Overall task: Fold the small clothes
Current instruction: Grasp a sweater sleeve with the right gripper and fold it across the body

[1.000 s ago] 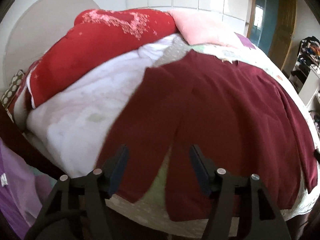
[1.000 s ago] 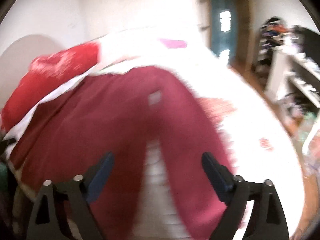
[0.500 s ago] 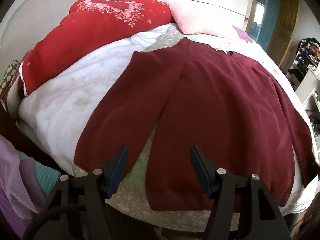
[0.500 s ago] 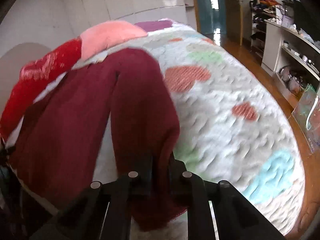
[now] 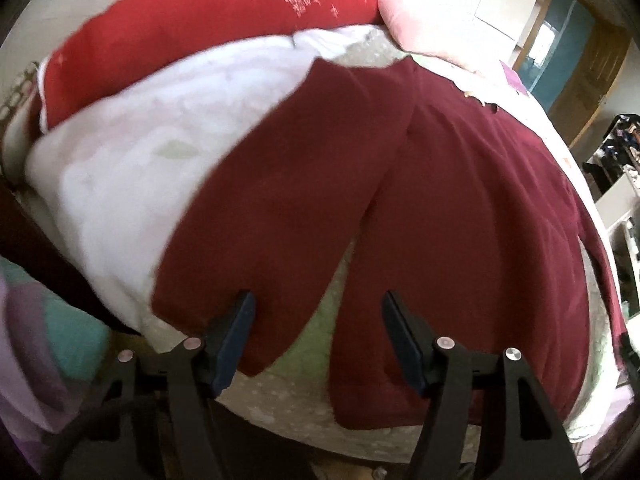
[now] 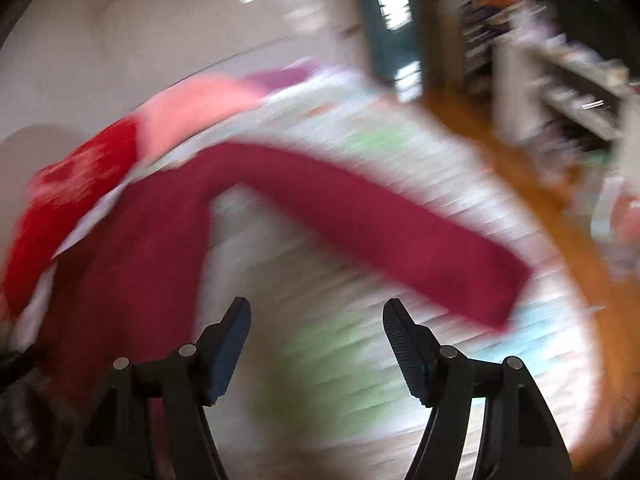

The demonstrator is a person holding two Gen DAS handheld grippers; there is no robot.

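Maroon knit is filling both views: the top [image 5: 460, 208] is lying spread flat on the bed [image 5: 288, 400], ahead of both pairs of jaws. The left wrist view is showing it sharply, with its body running away from the fingers toward a red pillow [image 5: 208, 28] and a pink pillow [image 5: 424, 20] at the far end, and a white blanket [image 5: 132, 168] lying off to the left of the jaws. This view is also showing one sleeve [image 5: 256, 232] slanting down toward the left finger, its cuff sitting just in front of that finger's pad.

The right wrist view is heavily blurred, but it is giving what the other cannot: the opposite sleeve [image 6: 384, 220] is stretching out to the right across the quilt, well ahead of the right finger, with wooden floor [image 6: 560, 216] and shelves [image 6: 572, 92] beyond the bed's edge.

The left gripper [image 5: 316, 336] is standing fairly wide apart and has just been opening a little further; the sleeve end and a strip of quilt are showing between its fingers, but the pads are pressing on nothing. The right gripper [image 6: 316, 340] has likewise just been opening; its jaws are gaping wide over bare quilt, holding nothing, with the top's body to the left of them.
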